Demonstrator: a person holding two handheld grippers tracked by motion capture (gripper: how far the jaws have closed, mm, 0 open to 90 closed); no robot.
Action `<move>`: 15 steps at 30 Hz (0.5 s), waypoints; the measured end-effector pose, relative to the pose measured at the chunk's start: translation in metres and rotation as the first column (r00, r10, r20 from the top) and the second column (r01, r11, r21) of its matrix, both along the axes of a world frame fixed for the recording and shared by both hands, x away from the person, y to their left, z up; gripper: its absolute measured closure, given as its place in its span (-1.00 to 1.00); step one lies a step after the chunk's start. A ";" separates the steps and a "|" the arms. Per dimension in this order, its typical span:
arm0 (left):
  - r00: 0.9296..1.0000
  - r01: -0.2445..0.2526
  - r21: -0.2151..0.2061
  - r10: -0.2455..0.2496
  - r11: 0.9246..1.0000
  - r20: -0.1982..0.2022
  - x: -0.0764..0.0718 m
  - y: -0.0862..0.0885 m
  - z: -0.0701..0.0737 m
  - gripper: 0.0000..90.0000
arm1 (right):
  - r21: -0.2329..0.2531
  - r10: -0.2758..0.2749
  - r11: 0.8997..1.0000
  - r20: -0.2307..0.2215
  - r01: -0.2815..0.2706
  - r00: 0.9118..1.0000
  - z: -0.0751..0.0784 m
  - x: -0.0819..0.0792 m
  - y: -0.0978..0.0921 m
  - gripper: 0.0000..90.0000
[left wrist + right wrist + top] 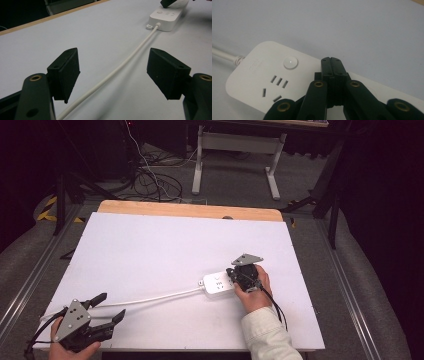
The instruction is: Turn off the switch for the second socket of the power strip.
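The white power strip (220, 284) lies right of centre on the counter (150, 250), its long axis running left-right, its cord (150, 298) trailing left toward my near corner; my right tool (333, 65) sits over the strip's middle, jaws pressed together on nothing, the round switch (290, 62) just leftward; my left tool (113, 72) hovers well apart, jaws spread astride the cord without touching it; I judge the right nearer.

White worktop (150, 245) with a bare wooden strip (190, 210) along its far edge, grey carpeted floor (235, 180) beyond, a white-legged table frame (237, 150) past the far edge, and tangled cables (150, 180) on that floor off the far left corner.
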State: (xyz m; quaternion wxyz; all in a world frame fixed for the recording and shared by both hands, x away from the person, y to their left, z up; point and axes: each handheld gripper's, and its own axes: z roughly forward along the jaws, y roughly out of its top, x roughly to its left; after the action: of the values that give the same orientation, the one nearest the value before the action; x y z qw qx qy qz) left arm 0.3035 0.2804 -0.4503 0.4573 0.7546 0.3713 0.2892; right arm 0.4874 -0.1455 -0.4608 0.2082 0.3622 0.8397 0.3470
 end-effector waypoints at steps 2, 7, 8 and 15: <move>1.000 0.001 0.000 -0.001 1.000 0.001 0.000 0.000 0.000 -0.41 | 0.005 0.008 1.000 0.004 -0.008 1.000 -0.001 0.000 0.001 1.00; 1.000 0.001 -0.006 -0.001 1.000 0.000 0.000 0.000 0.000 -0.41 | -0.008 0.015 1.000 0.022 -0.015 1.000 -0.002 -0.001 0.005 1.00; 1.000 0.003 0.005 -0.003 1.000 0.005 0.000 0.000 0.001 -0.41 | -0.016 0.010 1.000 0.029 -0.010 1.000 -0.002 -0.001 0.006 1.00; 1.000 0.005 0.002 -0.005 1.000 0.006 -0.001 0.001 0.001 -0.41 | 0.002 0.011 1.000 0.029 -0.011 1.000 -0.003 -0.001 0.004 1.00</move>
State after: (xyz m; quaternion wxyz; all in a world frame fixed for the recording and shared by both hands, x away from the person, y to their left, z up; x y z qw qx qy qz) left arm 0.3024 0.2814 -0.4496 0.4584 0.7551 0.3677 0.2906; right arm 0.4862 -0.1411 -0.4637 0.2180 0.3529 0.8382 0.3540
